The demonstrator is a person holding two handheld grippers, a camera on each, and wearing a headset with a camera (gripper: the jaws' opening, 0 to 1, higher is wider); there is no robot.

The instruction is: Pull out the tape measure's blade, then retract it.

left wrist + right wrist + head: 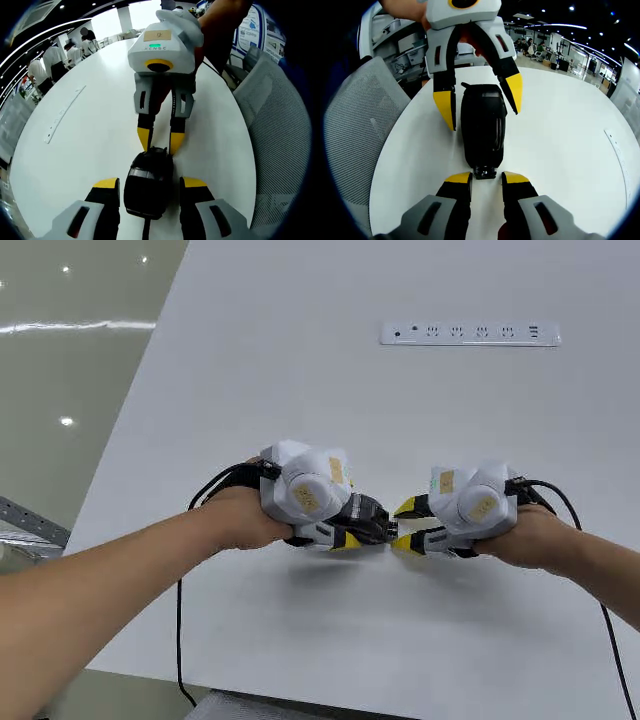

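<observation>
A black tape measure (365,519) sits between the jaws of my left gripper (352,528), which is shut on its case (149,186). My right gripper (405,525) faces it from the right, nearly tip to tip. In the right gripper view the case (483,122) points at me, and its small blade hook (485,172) lies between my right gripper's (486,178) yellow fingertips (459,177) with a small gap on each side. The right gripper is open. No blade shows outside the case. Both grippers hover just above the white table (300,390).
A white power strip (470,334) lies on the table at the far right. Black cables (195,502) trail from both grippers. The table's left edge borders a glossy floor. People sit at desks (47,65) in the background.
</observation>
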